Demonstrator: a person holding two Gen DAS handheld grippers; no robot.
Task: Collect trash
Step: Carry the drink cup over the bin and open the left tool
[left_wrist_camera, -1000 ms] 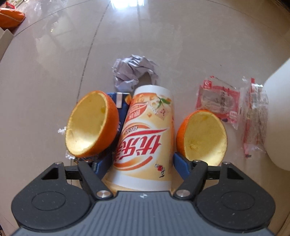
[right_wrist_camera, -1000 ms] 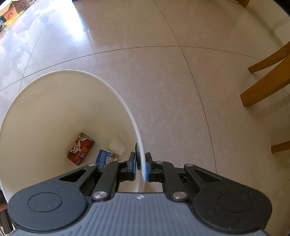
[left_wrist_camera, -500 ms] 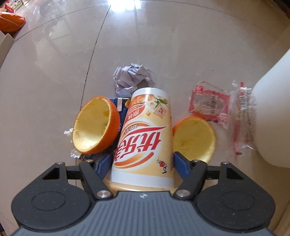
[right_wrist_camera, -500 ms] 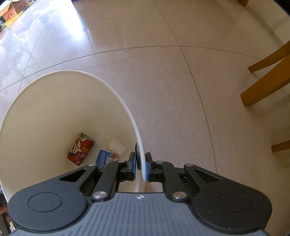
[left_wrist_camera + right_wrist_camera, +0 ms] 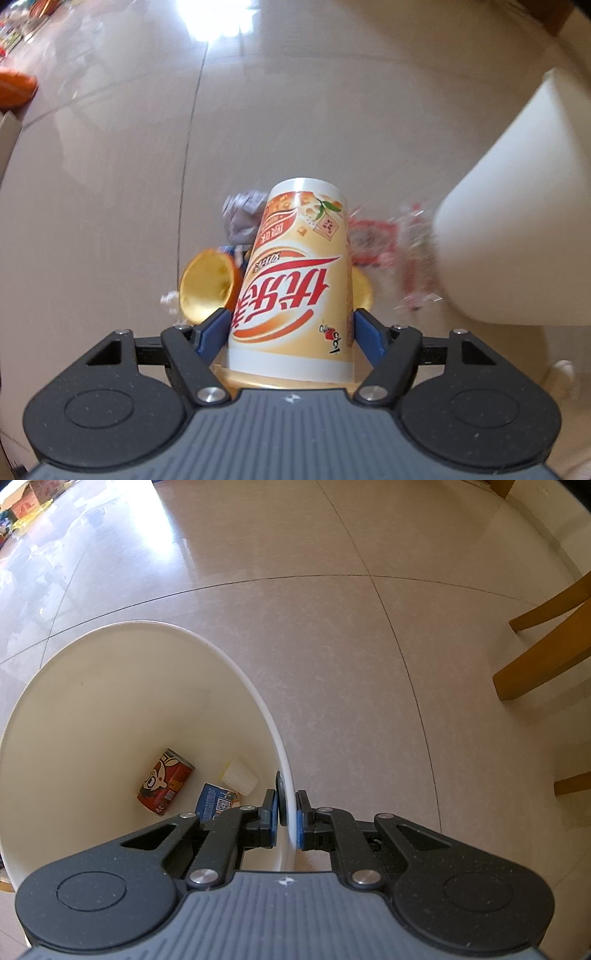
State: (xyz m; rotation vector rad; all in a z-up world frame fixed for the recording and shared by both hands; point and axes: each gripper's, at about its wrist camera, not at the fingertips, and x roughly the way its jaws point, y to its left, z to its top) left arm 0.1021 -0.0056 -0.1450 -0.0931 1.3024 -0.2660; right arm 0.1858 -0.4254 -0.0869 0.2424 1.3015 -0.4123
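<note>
My left gripper (image 5: 290,326) is shut on a paper cup (image 5: 295,284) printed in orange and red, held above the floor. Below it lie an orange peel half (image 5: 207,291), a second peel half (image 5: 364,291) mostly hidden by the cup, a crumpled grey paper (image 5: 242,212) and red snack wrappers (image 5: 384,240). The white bin (image 5: 517,221) stands at the right. My right gripper (image 5: 287,812) is shut on the rim of the white bin (image 5: 258,701). Inside the bin lie a red can (image 5: 166,781), a blue carton (image 5: 216,805) and a small white cup (image 5: 240,777).
An orange bag (image 5: 14,90) lies at the far left on the glossy tile floor. Wooden chair legs (image 5: 543,657) stand to the right of the bin. A cardboard box (image 5: 33,489) sits at the far back left.
My left gripper has lifted the paper cup off the floor; the peels and wrappers look smaller and the bin has come closer on the right. The right gripper has not moved.
</note>
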